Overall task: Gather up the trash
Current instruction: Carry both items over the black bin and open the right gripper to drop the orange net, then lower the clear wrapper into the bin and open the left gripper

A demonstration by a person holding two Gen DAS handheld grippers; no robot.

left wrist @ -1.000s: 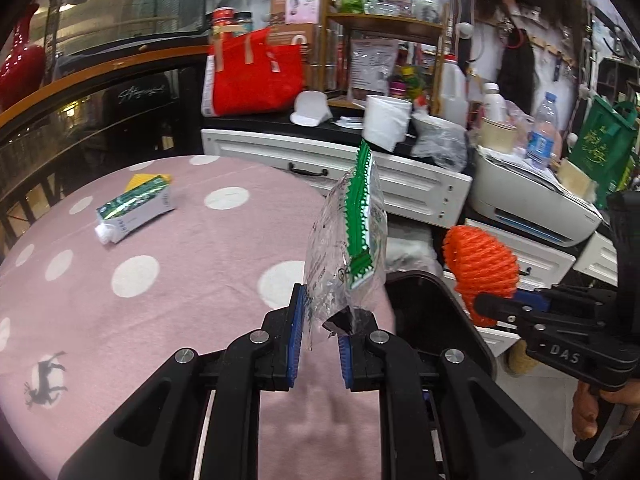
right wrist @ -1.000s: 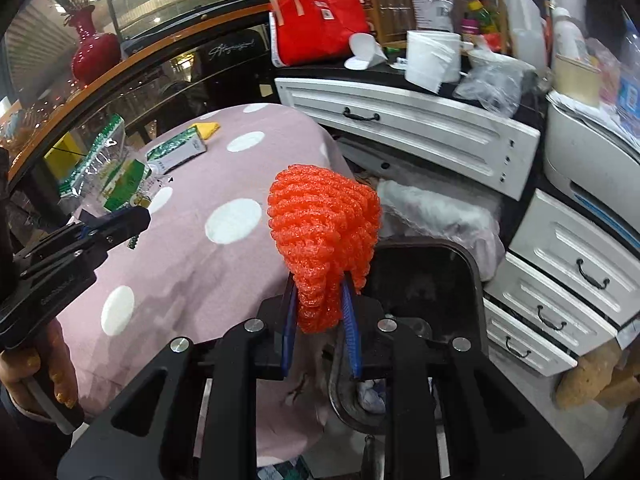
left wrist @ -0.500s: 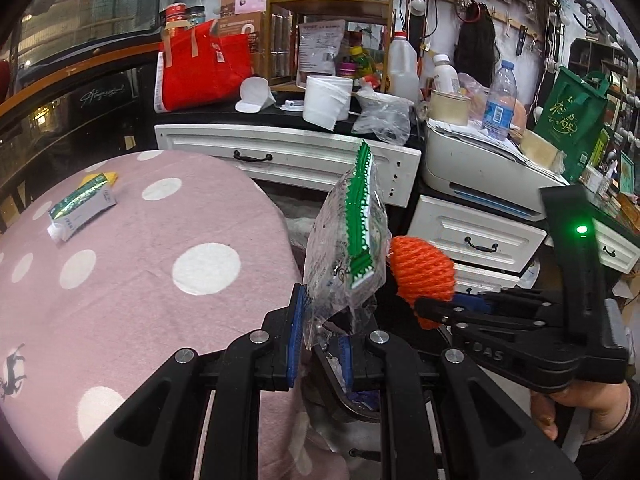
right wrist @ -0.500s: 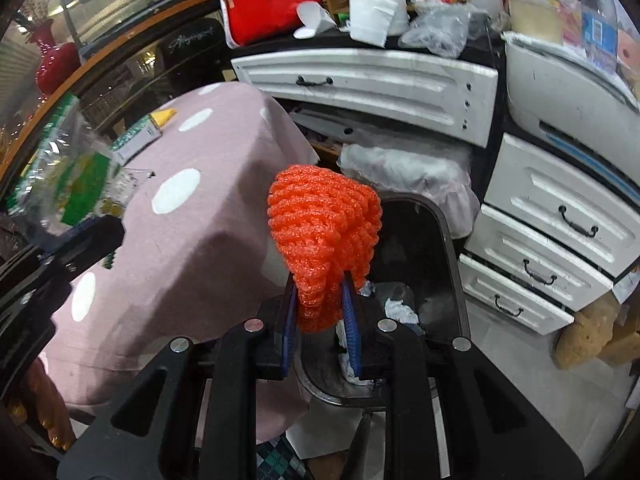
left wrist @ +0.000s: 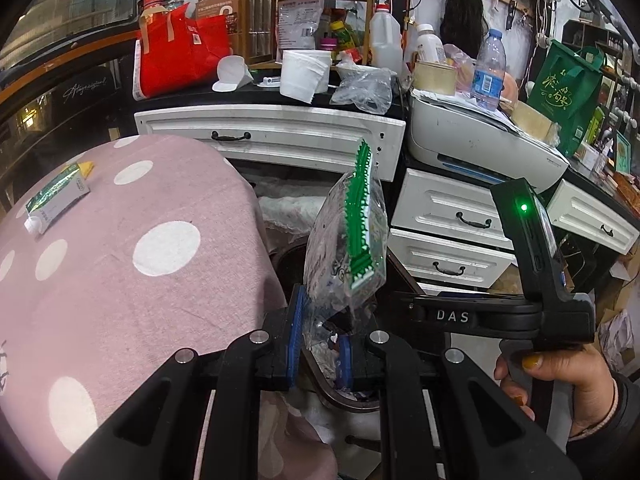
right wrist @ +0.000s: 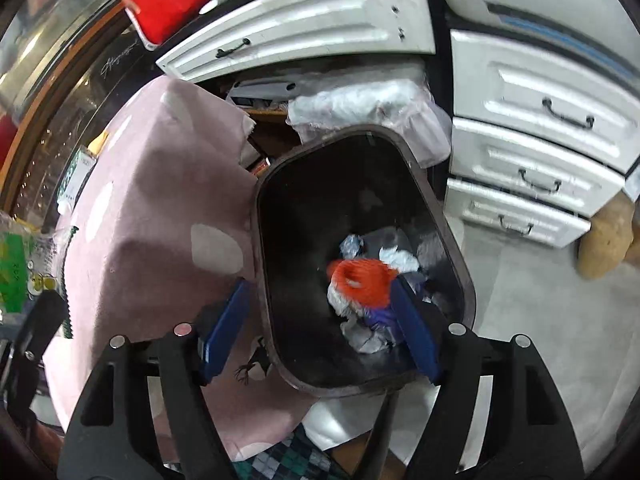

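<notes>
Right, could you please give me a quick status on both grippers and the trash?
Right gripper just opened above the bin; orange foam net dropped inside. Left gripper shut on plastic wrapper. Nothing blocking the bin.

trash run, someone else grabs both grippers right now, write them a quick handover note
Left gripper: shut on the clear green-edged wrapper, by the bin's rim.
Right gripper: jaws have just opened above the dark bin, nothing between them.
Done: orange foam net is in the bin among crumpled trash.
Left: drop the wrapper in; the small green carton lies on the pink dotted tablecloth.
</notes>
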